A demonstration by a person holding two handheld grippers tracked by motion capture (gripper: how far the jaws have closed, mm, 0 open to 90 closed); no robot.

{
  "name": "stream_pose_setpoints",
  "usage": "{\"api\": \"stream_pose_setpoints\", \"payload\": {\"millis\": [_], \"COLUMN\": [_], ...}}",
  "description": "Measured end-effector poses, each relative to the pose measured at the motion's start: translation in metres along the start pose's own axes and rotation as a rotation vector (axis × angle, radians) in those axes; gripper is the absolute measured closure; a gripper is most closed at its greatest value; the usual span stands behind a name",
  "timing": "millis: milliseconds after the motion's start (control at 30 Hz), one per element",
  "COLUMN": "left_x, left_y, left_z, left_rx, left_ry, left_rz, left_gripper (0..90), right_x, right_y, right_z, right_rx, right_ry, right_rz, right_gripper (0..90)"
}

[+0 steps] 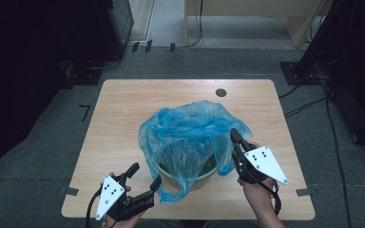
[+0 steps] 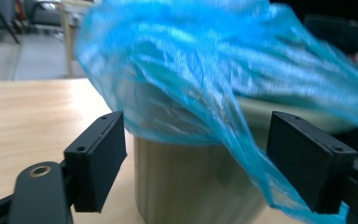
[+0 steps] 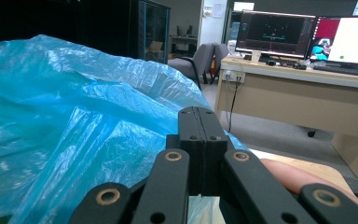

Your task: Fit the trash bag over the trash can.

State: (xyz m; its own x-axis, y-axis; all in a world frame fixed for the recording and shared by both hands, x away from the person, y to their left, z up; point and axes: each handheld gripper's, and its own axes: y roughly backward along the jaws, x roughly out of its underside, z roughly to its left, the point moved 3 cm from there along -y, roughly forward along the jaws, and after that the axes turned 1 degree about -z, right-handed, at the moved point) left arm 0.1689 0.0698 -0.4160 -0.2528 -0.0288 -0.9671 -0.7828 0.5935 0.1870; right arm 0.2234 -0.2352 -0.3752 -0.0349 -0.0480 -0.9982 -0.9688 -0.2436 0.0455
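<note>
The blue bag (image 1: pixel 190 137) lay loosely over the bin (image 1: pixel 185 178), not yet fitted; right tongs (image 1: pixel 236 137) pinched its edge, left tongs (image 1: pixel 145 175) stood wide.

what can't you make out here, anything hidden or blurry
- Inside of the bin, high view: covered by the blue bag.
- Bag folds, left gripper view: blurred.
- Whether the shut right claw pinches any bag film, right gripper view: the closed tips hide it.
- Bin base, left gripper view: cut off by the bottom edge.

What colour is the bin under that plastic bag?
The bin is pale beige-green, clearest in the left gripper view, below the translucent blue bag.
</note>
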Motion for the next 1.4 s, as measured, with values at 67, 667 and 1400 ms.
{"api": "stream_pose_setpoints", "payload": {"millis": [67, 667, 1400], "left_x": [0.008, 0.016, 0.006], "left_y": [-0.001, 0.006, 0.035], "left_z": [-0.002, 0.037, 0.048], "left_rx": [0.028, -0.284, 0.066], "left_ry": [0.005, -0.266, -0.119], "left_rz": [0.021, 0.044, -0.009], "left_gripper": [24.1, 59.5, 88.3], "right_x": [0.0, -0.002, 0.005], "right_y": [0.0, 0.013, 0.035], "right_z": [0.0, 0.007, 0.005], "right_rx": [0.0, -0.029, -0.041], "right_ry": [0.0, 0.046, 0.044], "right_rz": [0.0, -0.029, -0.018], "right_gripper": [90.0, 90.0, 90.0]}}
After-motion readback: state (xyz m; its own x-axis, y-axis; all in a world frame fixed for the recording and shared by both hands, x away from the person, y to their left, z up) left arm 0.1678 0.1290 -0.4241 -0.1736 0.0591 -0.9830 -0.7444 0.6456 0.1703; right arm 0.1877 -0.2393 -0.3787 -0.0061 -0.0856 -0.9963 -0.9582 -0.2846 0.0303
